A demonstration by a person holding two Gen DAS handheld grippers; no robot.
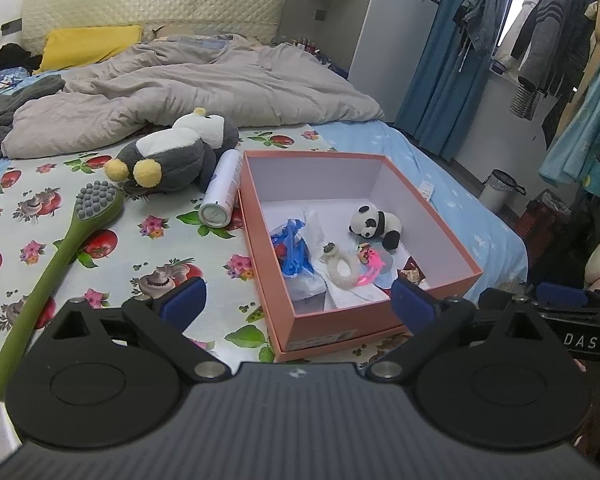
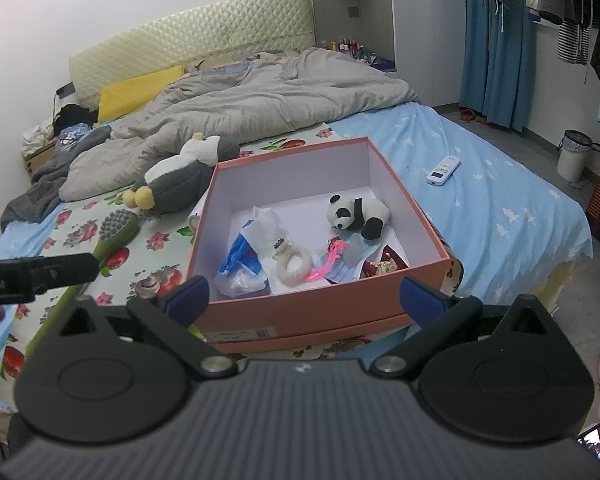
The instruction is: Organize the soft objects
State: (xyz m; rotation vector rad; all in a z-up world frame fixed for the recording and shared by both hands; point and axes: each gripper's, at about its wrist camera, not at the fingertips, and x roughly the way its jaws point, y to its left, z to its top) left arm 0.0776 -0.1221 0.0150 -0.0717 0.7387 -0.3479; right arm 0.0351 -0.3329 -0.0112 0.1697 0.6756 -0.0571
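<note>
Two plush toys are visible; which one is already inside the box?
The small panda: it lies inside the pink box, near its far right corner. The bigger grey-and-white plush lies outside, on the bed by the box's far left corner.

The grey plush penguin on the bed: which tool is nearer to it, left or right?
Left. The left tool sits on the penguin's side of the box; the right tool faces the box front, farther away.

White walls, quilted cream headboard (image 2: 192, 36), bed with rumpled grey duvet (image 1: 204, 80) and yellow pillow (image 1: 88, 46), blue curtains (image 2: 496, 36), hanging clothes (image 1: 548, 28), grey floor, white waste bin (image 2: 574, 156), daylight.
</note>
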